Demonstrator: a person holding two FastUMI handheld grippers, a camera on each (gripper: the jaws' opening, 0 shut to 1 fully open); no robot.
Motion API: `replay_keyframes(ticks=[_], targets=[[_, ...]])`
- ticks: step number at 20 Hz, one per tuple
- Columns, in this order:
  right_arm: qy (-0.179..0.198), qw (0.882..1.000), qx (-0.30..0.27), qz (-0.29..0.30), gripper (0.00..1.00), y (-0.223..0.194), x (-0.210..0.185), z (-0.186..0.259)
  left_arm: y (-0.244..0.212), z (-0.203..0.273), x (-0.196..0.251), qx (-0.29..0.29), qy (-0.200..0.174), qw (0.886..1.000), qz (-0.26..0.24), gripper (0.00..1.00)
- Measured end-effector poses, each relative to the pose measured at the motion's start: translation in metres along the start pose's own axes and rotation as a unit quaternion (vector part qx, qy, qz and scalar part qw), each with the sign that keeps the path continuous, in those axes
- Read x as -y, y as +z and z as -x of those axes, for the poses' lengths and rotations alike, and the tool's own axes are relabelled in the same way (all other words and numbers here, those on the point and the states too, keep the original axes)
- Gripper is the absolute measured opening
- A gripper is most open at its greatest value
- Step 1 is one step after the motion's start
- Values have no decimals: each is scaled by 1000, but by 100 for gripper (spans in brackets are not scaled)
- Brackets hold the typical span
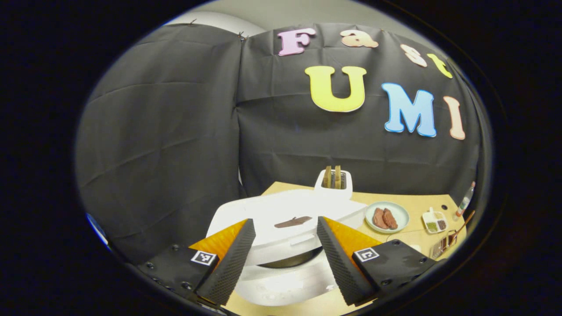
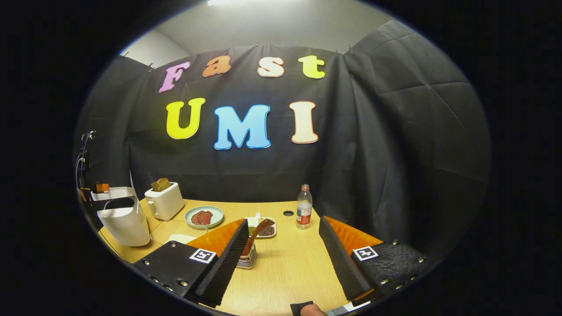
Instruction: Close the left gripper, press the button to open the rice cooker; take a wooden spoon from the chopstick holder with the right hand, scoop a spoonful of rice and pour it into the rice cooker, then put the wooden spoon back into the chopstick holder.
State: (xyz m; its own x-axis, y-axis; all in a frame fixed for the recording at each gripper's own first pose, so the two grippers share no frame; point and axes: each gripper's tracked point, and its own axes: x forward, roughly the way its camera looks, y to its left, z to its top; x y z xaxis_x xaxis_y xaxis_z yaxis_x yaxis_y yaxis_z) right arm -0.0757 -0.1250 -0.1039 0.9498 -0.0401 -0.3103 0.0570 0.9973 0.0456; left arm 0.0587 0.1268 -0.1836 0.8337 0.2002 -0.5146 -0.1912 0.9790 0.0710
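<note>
White plastic, the rice cooker (image 1: 285,245) sits at the table's (image 1: 408,237) near left edge, directly below the left gripper (image 1: 285,252), whose fingers are spread wide above its lid, touching nothing. In the right gripper view the cooker stands at the far left. The wooden spoon (image 2: 255,235) leans in the chopstick holder (image 2: 246,262) mid-table, just ahead of the right gripper (image 2: 281,259), whose fingers are likewise spread and empty. Behind it lie a divided dish (image 2: 263,229), a plate of meat (image 2: 203,216), a toaster (image 2: 164,199) with bread, and a bottle (image 2: 304,207).
</note>
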Motion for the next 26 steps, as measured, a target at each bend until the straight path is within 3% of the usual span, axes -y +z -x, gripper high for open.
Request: replay_keyframes(ticks=[8, 14, 18, 21, 22, 23, 24, 26], targets=[[6, 1000, -2, 6, 98, 0, -4, -7, -59, -7, 7, -53, -12, 998, 14, 100], [14, 1000, -7, 13, 98, -4, -16, -10, -71, -10, 8, -76, -19, 997, 19, 99], [31, 999, 4, 8, 98, 4, -35, -8, -52, 7, 10, -36, -30, 998, 45, 99], [45, 999, 23, 10, 98, 23, -50, -6, 7, 41, 14, 54, -32, 998, 31, 99], [50, 998, 31, 9, 98, 29, -55, -4, 28, 56, 19, 86, -35, 995, 20, 95], [55, 998, 40, 7, 98, 36, -61, -4, 48, 73, 26, 115, -39, 992, 12, 99], [60, 997, 47, 6, 98, 44, -59, -8, 64, 91, 31, 140, -41, 989, 9, 95], [71, 995, 65, 6, 98, 53, -71, -5, 82, 126, 42, 178, -48, 983, 18, 99]])
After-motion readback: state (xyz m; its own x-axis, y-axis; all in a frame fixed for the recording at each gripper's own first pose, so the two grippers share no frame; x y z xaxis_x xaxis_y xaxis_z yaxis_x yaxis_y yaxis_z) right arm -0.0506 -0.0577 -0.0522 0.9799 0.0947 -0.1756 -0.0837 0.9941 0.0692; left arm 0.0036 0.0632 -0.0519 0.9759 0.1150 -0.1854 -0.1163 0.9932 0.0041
